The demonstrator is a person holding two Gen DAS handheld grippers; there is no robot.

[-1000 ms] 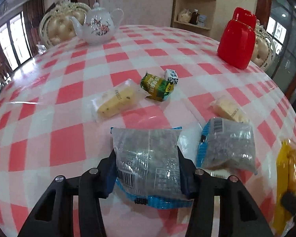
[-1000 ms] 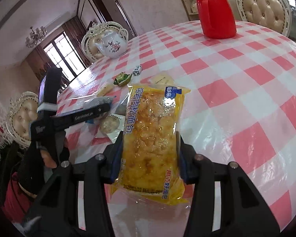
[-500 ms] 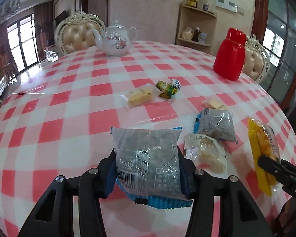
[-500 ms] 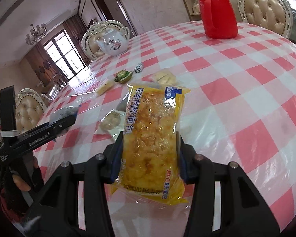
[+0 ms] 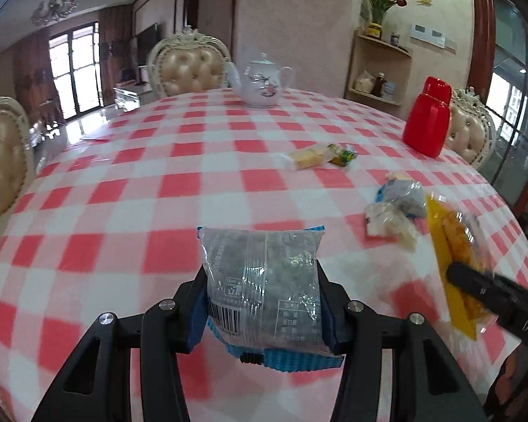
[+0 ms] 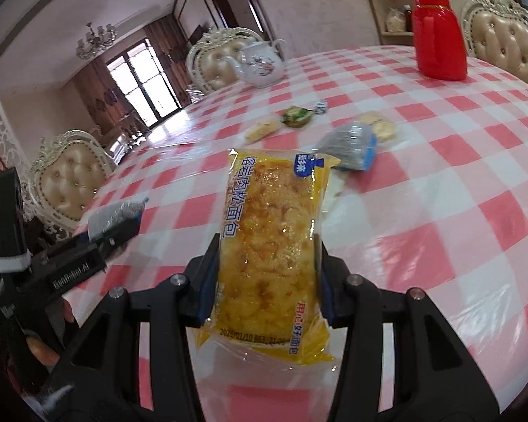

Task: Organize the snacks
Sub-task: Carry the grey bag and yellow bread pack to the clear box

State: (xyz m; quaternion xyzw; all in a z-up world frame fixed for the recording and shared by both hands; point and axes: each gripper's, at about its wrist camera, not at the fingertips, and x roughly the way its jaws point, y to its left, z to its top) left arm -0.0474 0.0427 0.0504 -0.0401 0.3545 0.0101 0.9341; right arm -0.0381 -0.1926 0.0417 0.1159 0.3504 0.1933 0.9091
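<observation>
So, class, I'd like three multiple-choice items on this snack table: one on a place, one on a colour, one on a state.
1. Where does the white teapot stand?
A. at the table's far edge, before a cream chair
B. against the red flask
C. among the snacks

2. What colour is the pack in the right claw?
A. green
B. yellow
C. grey with blue ends

3. How is the left claw?
A. open above the table
B. shut on nothing
C. shut on the grey snack pack

Answers:
1 A: it stands apart from the red flask and the snacks.
2 B: the yellow bread pack sits between its fingers.
3 C: both fingers press the pack's sides.
</observation>
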